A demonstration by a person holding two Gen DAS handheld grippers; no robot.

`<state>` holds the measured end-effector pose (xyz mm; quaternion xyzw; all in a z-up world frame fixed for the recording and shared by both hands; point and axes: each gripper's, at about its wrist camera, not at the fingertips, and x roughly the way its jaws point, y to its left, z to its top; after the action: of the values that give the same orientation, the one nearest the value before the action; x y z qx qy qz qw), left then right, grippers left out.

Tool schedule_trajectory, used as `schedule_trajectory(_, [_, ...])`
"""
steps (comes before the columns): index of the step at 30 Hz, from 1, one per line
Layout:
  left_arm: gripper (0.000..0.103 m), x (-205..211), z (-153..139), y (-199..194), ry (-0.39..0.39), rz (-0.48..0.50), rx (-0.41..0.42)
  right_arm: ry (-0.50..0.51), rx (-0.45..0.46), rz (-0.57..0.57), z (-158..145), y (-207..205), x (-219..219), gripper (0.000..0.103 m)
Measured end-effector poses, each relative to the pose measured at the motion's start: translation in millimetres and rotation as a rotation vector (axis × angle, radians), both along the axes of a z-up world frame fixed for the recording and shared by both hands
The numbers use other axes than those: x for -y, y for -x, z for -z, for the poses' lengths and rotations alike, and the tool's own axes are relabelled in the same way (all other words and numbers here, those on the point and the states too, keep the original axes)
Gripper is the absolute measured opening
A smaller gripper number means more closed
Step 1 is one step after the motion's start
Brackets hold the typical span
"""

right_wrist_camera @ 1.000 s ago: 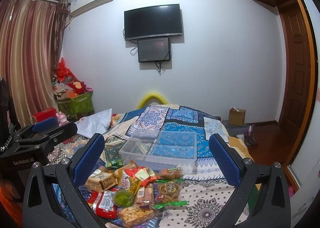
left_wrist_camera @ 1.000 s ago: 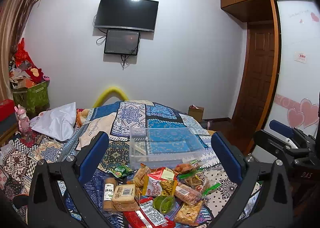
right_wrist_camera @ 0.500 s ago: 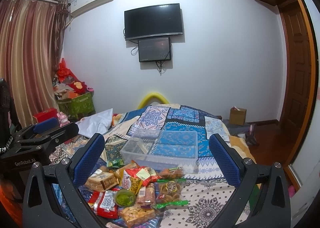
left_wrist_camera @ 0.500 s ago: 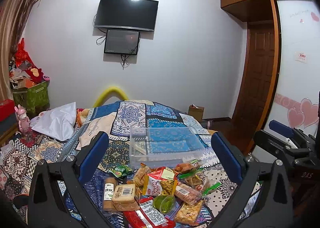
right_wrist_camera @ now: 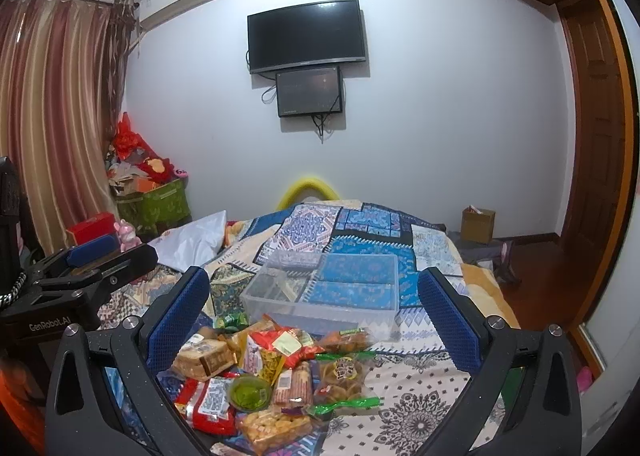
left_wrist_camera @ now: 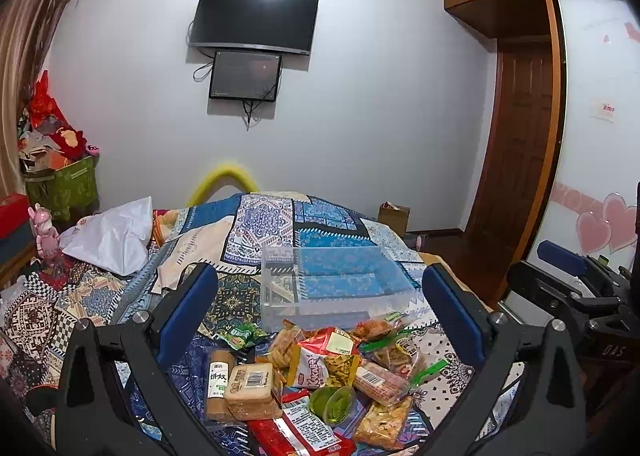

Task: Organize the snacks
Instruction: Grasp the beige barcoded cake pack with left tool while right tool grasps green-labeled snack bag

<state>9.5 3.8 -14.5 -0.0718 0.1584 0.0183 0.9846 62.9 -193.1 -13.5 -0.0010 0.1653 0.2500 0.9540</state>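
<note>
Snacks (left_wrist_camera: pixel 320 372) lie heaped on the patterned bedspread (left_wrist_camera: pixel 256 224), just in front of one clear plastic bin (left_wrist_camera: pixel 332 284) with nothing blocking it. A white pillow (left_wrist_camera: pixel 116 232) sits well off to the left. Two screens hang on the wall. The pile mixes red, yellow and green wrappers with one small green cup (right_wrist_camera: pixel 249 392). Left gripper (left_wrist_camera: pixel 320 312) and right gripper (right_wrist_camera: pixel 314 308) both hover with jaws wide apart, holding nothing
</note>
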Motion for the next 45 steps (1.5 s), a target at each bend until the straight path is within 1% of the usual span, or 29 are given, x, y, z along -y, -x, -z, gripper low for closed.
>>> schedule_trajectory(3, [0.103, -4, 6, -6, 0.004, 0.002, -0.022, 0.012, -0.016, 0.004, 6, -6, -1, 0.103])
schedule_trajectory(7, [0.103, -14, 19, -16, 0.010, -0.009, -0.072, 0.029, -0.062, 0.006, 20, -16, -1, 0.103])
schedule_trajectory(11, [0.103, -28, 41, -29, 0.007, -0.020, -0.149, 0.053, -0.141, -0.002, 40, -30, -1, 0.103])
schedule_trajectory(14, [0.103, -41, 63, -38, 0.000, -0.041, -0.221, 0.079, -0.197, 0.003, 57, -40, -1, 0.103])
schedule_trajectory(18, [0.103, -57, 91, -50, 0.020, -0.058, -0.313, 0.106, -0.290, 0.000, 81, -54, -1, 0.103])
schedule_trajectory(20, [0.098, -65, 104, -54, 0.032, -0.067, -0.349, 0.116, -0.348, -0.004, 95, -64, -2, 0.103])
schedule_trajectory(24, [0.093, -76, 127, -64, 0.061, -0.082, -0.418, 0.117, -0.438, -0.003, 112, -76, -1, 0.103])
schedule_trajectory(26, [0.082, -79, 137, -69, 0.078, -0.083, -0.451, 0.115, -0.475, 0.001, 121, -84, 0, 0.103])
schedule_trajectory(28, [0.079, -80, 143, -72, 0.106, -0.065, -0.476, 0.111, -0.491, 0.002, 125, -88, 0, 0.103])
schedule_trajectory(30, [0.078, -79, 146, -74, 0.124, -0.046, -0.488, 0.115, -0.499, 0.002, 128, -92, -1, 0.103])
schedule_trajectory(33, [0.077, -71, 152, -80, 0.117, -0.013, -0.503, 0.131, -0.506, 0.000, 132, -94, -2, 0.097])
schedule_trajectory(35, [0.077, -67, 156, -85, 0.119, 0.003, -0.520, 0.135, -0.518, -0.011, 136, -96, -4, 0.090])
schedule_trajectory(38, [0.076, -64, 166, -91, 0.125, -0.004, -0.554, 0.136, -0.529, -0.021, 141, -98, -4, 0.085])
schedule_trajectory(40, [0.074, -65, 171, -93, 0.141, -0.005, -0.571, 0.138, -0.536, -0.025, 144, -101, -7, 0.082])
schedule_trajectory(42, [0.074, -64, 173, -92, 0.127, -0.006, -0.569, 0.134, -0.558, -0.030, 149, -105, -7, 0.081])
schedule_trajectory(43, [0.072, -62, 173, -93, 0.121, -0.002, -0.568, 0.130, -0.571, -0.031, 151, -107, -7, 0.081])
schedule_trajectory(44, [0.064, -61, 173, -93, 0.127, 0.011, -0.572, 0.124, -0.585, -0.033, 154, -109, -7, 0.081])
schedule_trajectory(45, [0.062, -61, 175, -95, 0.135, 0.018, -0.583, 0.119, -0.596, -0.041, 156, -109, -8, 0.081])
